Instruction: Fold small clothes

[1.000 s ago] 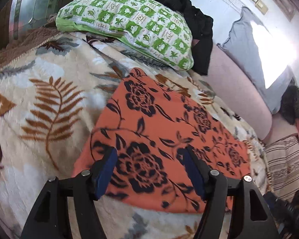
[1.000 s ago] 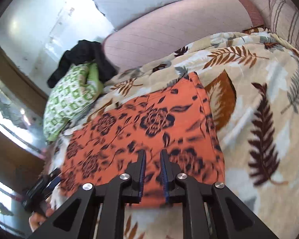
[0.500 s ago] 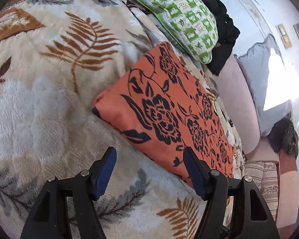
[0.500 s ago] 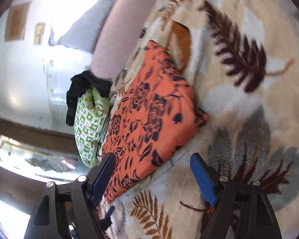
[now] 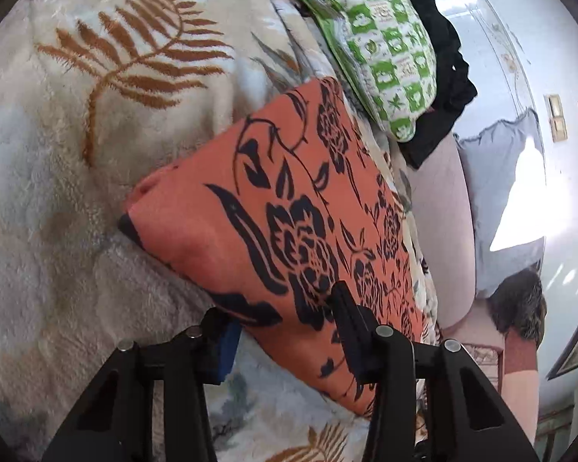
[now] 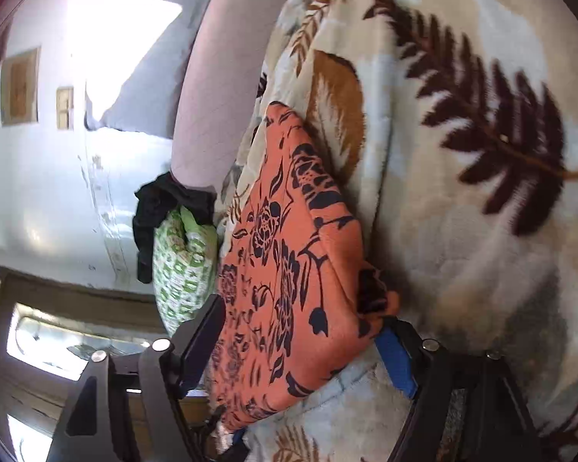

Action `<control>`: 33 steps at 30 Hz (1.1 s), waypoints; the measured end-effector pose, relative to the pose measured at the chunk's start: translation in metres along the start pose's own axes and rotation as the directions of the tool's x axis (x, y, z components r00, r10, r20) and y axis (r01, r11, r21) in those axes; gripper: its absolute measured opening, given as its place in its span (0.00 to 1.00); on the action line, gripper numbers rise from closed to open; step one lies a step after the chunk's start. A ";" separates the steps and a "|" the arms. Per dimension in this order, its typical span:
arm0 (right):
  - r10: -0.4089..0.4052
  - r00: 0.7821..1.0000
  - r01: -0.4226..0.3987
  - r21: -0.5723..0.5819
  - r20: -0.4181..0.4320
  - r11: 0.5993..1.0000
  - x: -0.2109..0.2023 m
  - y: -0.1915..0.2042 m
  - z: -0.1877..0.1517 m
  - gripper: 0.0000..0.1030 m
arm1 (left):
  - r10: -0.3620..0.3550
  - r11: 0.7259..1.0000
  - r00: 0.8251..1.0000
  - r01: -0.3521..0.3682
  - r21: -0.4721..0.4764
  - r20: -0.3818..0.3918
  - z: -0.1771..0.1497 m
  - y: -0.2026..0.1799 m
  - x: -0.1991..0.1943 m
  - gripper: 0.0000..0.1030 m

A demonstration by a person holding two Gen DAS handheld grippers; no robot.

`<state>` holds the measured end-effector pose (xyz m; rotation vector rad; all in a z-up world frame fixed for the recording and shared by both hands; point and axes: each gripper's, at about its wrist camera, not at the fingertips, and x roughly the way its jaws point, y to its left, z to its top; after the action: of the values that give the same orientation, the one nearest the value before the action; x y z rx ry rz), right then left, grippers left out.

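A folded orange garment with black flowers (image 5: 289, 208) lies on a cream fleece blanket with fern prints (image 5: 77, 161). In the left wrist view my left gripper (image 5: 285, 331) is open, one finger under the garment's near edge and the other on top of it. In the right wrist view the same garment (image 6: 289, 269) lies between the fingers of my right gripper (image 6: 300, 346), which is open and straddles its near corner. The tip of the other gripper shows below the garment in the right wrist view.
A green-and-white patterned pillow (image 5: 381, 46) with a black cloth (image 5: 439, 77) behind it lies beyond the garment. A pink bolster (image 5: 439, 231) and a grey cushion (image 5: 501, 200) lie by the white wall. The blanket also fills the right wrist view (image 6: 481, 192).
The right gripper opened from shut. Both grippers dropped, tilted sideways and closed in on the garment's edge, so that each now straddles it.
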<state>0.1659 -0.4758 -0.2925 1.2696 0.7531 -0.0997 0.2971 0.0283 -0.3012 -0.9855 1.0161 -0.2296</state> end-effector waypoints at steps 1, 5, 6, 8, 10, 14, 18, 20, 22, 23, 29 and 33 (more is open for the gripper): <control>-0.045 0.999 0.044 -0.022 -0.007 0.999 0.006 0.000 0.000 0.50 | -0.007 1.000 1.000 0.007 -0.018 0.004 0.001 0.002 0.000 0.44; -0.099 0.995 0.099 -0.048 0.009 0.994 0.015 0.001 0.002 0.31 | 0.007 0.998 1.000 -0.006 -0.057 0.017 0.007 0.002 -0.001 0.35; -0.097 0.995 0.098 -0.062 0.018 0.993 0.014 0.006 0.002 0.29 | 0.019 0.998 0.999 -0.017 -0.055 0.029 0.008 0.002 -0.002 0.25; -0.090 0.995 0.094 -0.099 0.045 0.991 0.008 0.017 0.000 0.26 | 0.033 0.998 0.999 -0.031 -0.047 0.037 0.009 0.001 -0.003 0.20; -0.082 0.994 0.090 -0.133 0.067 0.987 -0.002 0.024 -0.003 0.25 | 0.050 0.999 0.997 -0.049 -0.008 0.058 0.006 -0.007 -0.005 0.16; -0.082 0.990 0.103 -0.193 0.115 0.976 -0.024 0.046 -0.019 0.24 | 0.021 0.998 0.997 -0.025 0.054 0.074 0.000 -0.019 -0.022 0.14; -0.142 0.979 0.170 -0.191 0.148 0.967 -0.055 0.041 -0.028 0.24 | 0.034 0.994 0.999 -0.035 0.099 0.010 -0.012 -0.021 -0.029 0.17; -0.198 0.975 0.210 -0.134 0.101 0.968 -0.052 0.024 -0.021 0.25 | 0.070 0.995 0.997 -0.067 0.068 -0.039 -0.013 -0.011 -0.019 0.21; -0.239 0.971 0.240 -0.038 0.020 0.970 -0.043 0.004 -0.015 0.30 | 0.054 0.998 0.996 -0.055 -0.013 -0.067 -0.009 0.005 -0.011 0.33; -0.224 0.975 0.224 0.030 -0.001 0.974 -0.043 -0.005 -0.014 0.32 | 0.027 0.998 0.997 -0.031 -0.046 -0.074 -0.008 0.011 -0.011 0.33; -0.241 0.937 0.232 0.066 0.253 0.971 -0.097 0.003 -0.004 0.44 | -0.027 0.996 0.999 0.024 -0.083 -0.040 0.001 0.017 -0.015 0.41; -0.140 0.952 0.216 -0.271 0.272 0.938 -0.078 0.065 -0.027 0.38 | 0.016 1.000 1.000 -0.016 0.014 0.004 -0.002 0.003 -0.013 0.27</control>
<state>0.1247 -0.4567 -0.1974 0.8783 0.6369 -0.2796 0.2879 0.0361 -0.2961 -0.9643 1.0176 -0.2217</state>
